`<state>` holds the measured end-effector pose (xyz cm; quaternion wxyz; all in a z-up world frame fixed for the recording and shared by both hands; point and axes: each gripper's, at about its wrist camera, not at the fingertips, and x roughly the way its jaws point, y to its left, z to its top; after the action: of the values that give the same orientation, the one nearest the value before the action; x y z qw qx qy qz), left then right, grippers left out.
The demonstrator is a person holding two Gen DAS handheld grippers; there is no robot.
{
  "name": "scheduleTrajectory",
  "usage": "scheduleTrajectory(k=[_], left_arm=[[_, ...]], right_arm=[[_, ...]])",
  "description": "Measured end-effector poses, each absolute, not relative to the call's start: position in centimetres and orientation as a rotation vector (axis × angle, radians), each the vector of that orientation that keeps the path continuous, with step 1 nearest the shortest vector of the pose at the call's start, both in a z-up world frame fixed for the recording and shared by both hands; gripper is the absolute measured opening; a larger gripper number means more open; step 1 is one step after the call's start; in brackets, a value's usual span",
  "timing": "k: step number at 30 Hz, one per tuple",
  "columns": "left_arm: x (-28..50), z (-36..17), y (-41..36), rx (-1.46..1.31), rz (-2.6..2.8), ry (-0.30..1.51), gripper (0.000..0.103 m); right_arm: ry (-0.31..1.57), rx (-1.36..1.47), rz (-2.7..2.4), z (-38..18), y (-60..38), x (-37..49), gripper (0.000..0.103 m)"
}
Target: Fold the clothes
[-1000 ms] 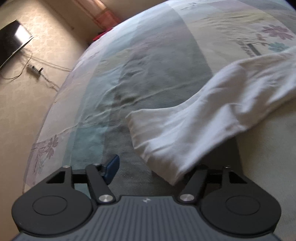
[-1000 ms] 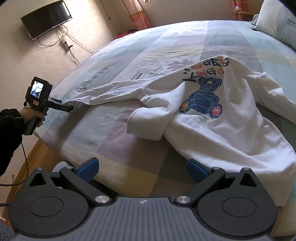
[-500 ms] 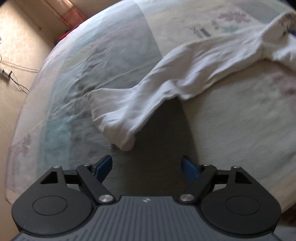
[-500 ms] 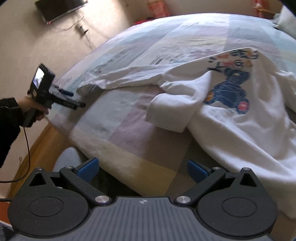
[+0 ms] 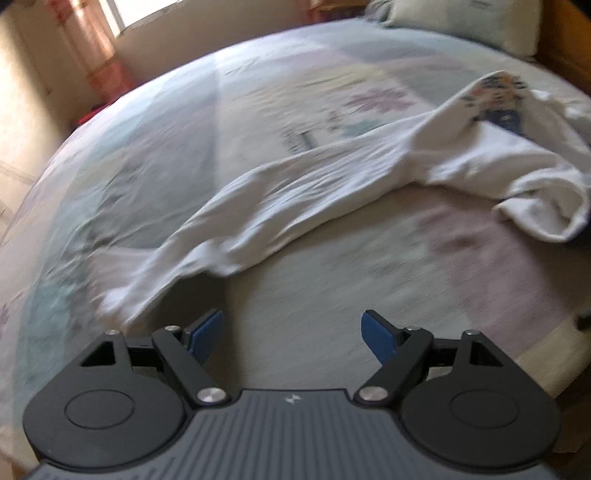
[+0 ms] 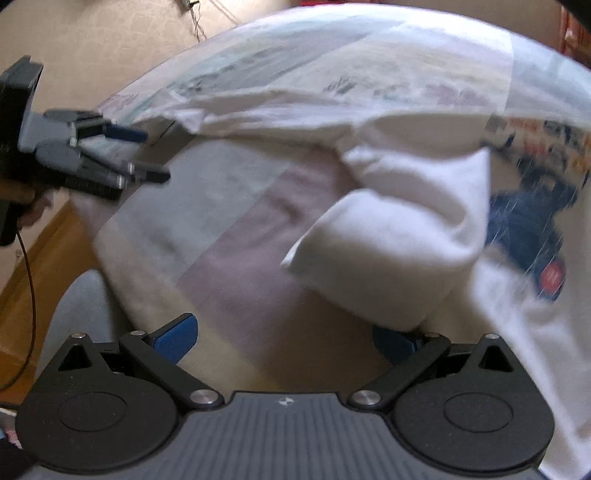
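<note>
Blurring hides the sweatshirt (image 6: 406,229) print (right tongs (image 6: 284,338) pad covered)

Left tool (image 5: 293,332) and right tool (image 6: 282,338) both gape wide (nothing gripped).

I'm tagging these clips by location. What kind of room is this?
Most likely a home bedroom: a bed with a patchwork bedspread, a pillow at its head, and a curtained window beyond. A white sweatshirt lies on it.
</note>
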<state>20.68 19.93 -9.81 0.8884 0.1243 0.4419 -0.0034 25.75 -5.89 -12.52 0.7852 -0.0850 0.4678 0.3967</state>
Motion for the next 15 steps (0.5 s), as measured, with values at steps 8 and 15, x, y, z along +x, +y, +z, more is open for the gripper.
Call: scheduleTrajectory(k=[8,15], left_arm=[[22.5,-11.0,16.5,0.333,-0.128,0.888,0.082],[23.1,-11.8,15.3,0.348,-0.187,0.903,0.082]], right_arm=[[0.917,-0.179,0.774,-10.1,-7.2,30.5,0.103],[0.927,-0.139,0.700,-11.3,-8.5,34.9,0.103]])
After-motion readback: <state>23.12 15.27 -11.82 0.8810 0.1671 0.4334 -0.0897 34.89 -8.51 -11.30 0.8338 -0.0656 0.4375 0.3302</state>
